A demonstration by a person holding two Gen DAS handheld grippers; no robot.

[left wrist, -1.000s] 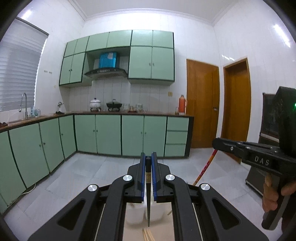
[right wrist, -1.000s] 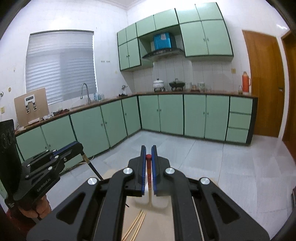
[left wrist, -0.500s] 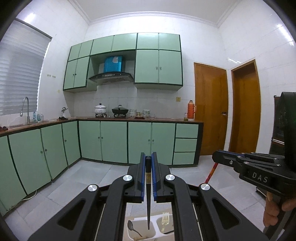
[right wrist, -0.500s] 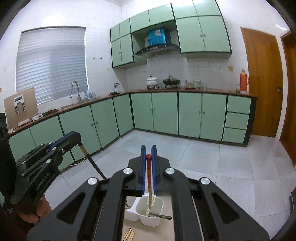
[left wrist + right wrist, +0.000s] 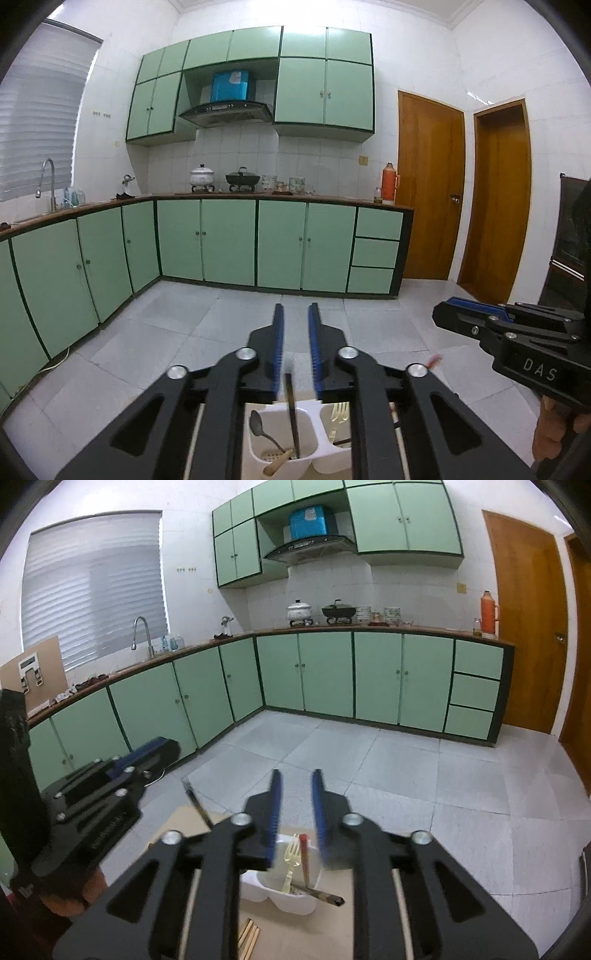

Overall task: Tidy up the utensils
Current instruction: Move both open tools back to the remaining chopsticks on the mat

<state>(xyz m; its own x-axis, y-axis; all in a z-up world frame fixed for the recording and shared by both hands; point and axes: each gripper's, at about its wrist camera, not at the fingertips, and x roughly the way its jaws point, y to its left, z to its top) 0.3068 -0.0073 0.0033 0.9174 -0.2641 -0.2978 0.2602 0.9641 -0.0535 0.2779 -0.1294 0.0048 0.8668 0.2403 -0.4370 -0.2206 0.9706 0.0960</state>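
Inside white caddy [image 5: 325,448]: spoon [image 5: 258,428], fork [image 5: 291,864].

the utensil holder [image 5: 317,435] stands on the worktop [image 5: 332,934], below and ahead of both grippers. in its left compartment are a spoon [image 5: 258,424] and a dark stick [image 5: 291,413], which stands nearly upright. in its right compartment are a fork [image 5: 290,860] and a chopstick [image 5: 304,856]. more chopsticks [image 5: 249,936] lie on the worktop in front of the holder.
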